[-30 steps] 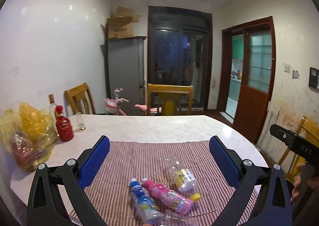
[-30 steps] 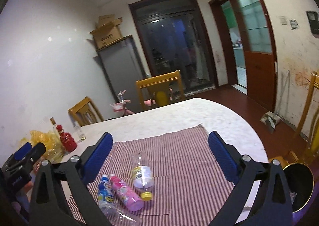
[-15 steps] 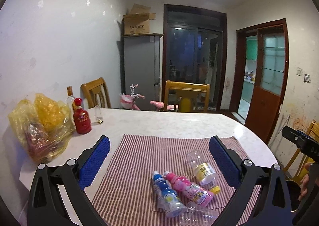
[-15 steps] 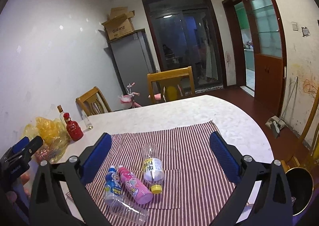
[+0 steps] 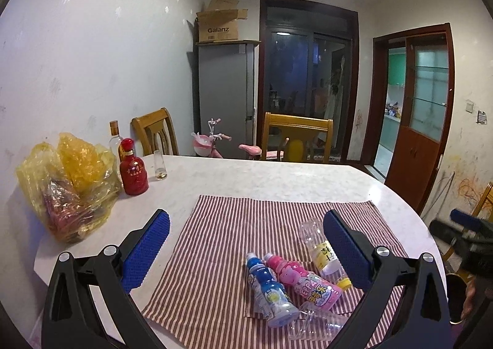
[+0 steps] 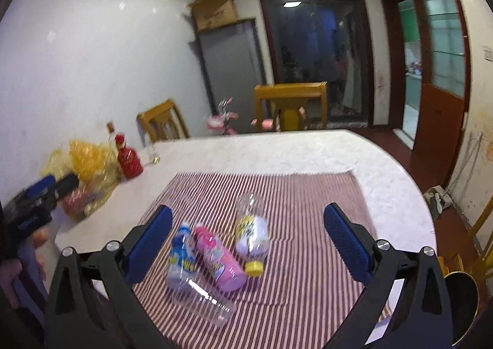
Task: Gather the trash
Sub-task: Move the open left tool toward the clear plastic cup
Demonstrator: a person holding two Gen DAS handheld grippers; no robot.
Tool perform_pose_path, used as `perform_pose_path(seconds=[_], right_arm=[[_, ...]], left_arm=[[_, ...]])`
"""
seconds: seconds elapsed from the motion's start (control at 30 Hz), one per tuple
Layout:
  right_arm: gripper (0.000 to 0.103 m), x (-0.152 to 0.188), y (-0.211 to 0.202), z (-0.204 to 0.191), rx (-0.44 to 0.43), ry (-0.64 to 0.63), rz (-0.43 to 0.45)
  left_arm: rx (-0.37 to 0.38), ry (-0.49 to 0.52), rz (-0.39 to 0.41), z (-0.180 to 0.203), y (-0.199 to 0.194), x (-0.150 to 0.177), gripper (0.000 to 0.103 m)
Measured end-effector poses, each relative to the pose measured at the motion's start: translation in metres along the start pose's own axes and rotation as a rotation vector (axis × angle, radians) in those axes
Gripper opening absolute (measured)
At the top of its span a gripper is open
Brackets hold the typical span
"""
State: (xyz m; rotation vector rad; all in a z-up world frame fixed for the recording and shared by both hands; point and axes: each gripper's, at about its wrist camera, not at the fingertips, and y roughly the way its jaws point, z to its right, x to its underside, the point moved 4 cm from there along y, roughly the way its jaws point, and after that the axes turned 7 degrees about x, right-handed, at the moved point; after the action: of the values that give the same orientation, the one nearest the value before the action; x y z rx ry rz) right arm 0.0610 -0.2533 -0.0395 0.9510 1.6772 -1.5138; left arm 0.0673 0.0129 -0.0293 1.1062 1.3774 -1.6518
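Observation:
On the striped cloth (image 5: 234, 225) (image 6: 308, 210) lie a blue bottle (image 5: 271, 290) (image 6: 180, 262), a pink bottle (image 5: 305, 282) (image 6: 220, 259), a clear bottle with a yellow cap (image 5: 323, 253) (image 6: 251, 232) and a clear plastic cup (image 5: 317, 322) (image 6: 200, 296) on its side. My left gripper (image 5: 246, 252) is open above the cloth, left of the bottles. Open too, my right gripper (image 6: 248, 242) hovers over the bottles with nothing between its fingers. Each gripper shows at the edge of the other's view, held by a hand.
A yellow plastic bag (image 5: 64, 182) (image 6: 83, 170), a red bottle (image 5: 133, 168) (image 6: 128, 158), a clear bottle and a small glass (image 5: 159, 165) stand at the table's far left. Wooden chairs (image 5: 297, 139) ring the white table (image 5: 277, 179). A dark round bin (image 6: 459, 306) sits right of the table.
Both grippers have risen and tilted down toward the table, so the bottles sit nearer the centre of each view. The right view is blurred by motion. Both stay open.

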Motion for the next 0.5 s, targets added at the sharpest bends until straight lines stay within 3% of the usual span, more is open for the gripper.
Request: perform_pose_path(seconds=[0.2, 0.37, 0.5], right_arm=[[0.092, 0.029, 0.037, -0.032, -0.045, -0.101, -0.197], [0.092, 0.044, 0.051, -0.029, -0.033, -0.088, -0.274], [0.092, 0.04, 0.048, -0.016, -0.014, -0.056, -0.266]], left_arm=[[-0.01, 0.0, -0.038, -0.006, 0.006, 0.005, 0.097], [0.068, 0.057, -0.118, -0.004, 0.018, 0.028, 0.097], [0.225, 0.096, -0.192, 0.005, 0.037, 0.065, 0.097]])
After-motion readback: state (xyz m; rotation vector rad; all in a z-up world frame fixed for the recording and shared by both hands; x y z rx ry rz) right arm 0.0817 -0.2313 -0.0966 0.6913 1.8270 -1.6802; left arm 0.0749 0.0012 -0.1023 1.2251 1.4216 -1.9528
